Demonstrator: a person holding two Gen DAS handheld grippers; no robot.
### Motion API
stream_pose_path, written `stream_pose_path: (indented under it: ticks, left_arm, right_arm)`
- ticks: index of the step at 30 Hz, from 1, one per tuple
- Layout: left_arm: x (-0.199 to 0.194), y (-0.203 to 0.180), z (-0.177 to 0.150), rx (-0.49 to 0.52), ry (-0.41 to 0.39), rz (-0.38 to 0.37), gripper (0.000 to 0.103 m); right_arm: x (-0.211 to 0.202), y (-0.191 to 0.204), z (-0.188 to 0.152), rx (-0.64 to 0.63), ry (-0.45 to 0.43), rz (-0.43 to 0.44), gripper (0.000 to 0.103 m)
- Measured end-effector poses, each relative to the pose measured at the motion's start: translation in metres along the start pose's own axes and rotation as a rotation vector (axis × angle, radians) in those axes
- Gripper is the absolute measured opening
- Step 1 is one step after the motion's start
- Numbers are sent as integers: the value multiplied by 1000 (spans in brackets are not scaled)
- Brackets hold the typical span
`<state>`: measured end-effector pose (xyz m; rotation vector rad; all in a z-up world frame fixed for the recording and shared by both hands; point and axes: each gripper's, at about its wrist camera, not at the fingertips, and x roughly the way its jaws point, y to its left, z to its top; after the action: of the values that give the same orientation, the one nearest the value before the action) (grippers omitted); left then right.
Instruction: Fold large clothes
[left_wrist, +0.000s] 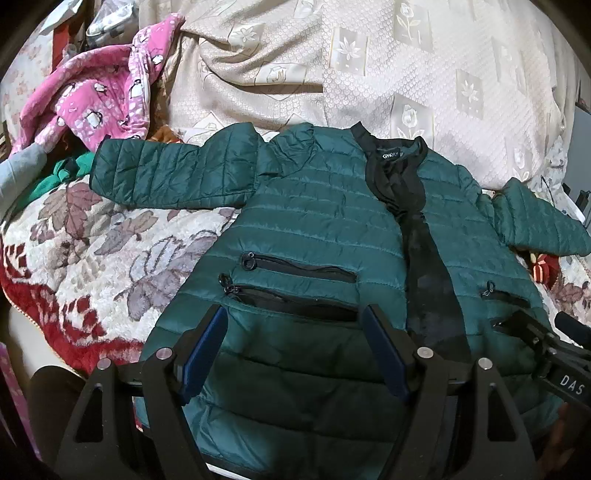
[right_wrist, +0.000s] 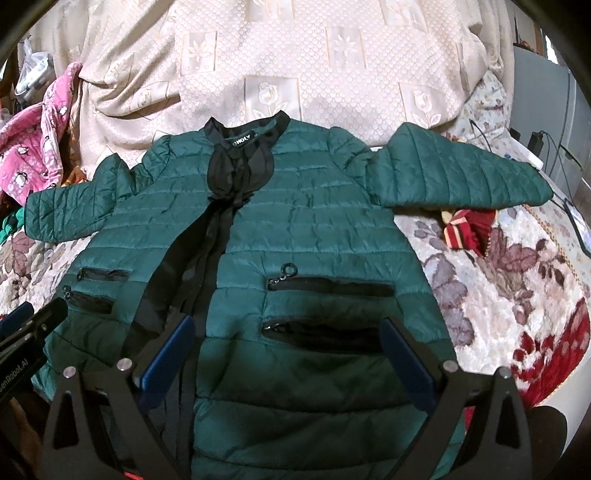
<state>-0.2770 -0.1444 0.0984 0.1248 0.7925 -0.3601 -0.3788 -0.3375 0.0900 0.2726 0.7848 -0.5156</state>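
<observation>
Presently the jacket lies face up and spread flat on the bed, collar away from the person, front open down the middle with black lining showing, both sleeves out to the sides. Judged by its quilted, shiny shell, it is light, puffy and soft, likely slippery, and will spring back from a crease; a firm pinch on a seam, cuff or hem edge should hold better than a grab at padded panel. The left sleeve and right sleeve cuffs look like the sensible first holds. The left gripper hovers over the lower left front, fingers spread, holding nothing; the right gripper hovers over the lower right front, fingers likewise spread and empty. 4 zip pockets with loose pulls could snag. Around it: pink pyjamas and green cloth crowd the left cuff, a red striped cloth lies just under the right sleeve, cables run beyond it.
</observation>
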Motion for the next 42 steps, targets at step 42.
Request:
stream_pose_path:
  ticks: [42]
  left_arm:
    - [5, 5, -4, -2, 9, 14, 48]
  right_arm:
    - [12, 2, -4, -3, 19, -5, 102]
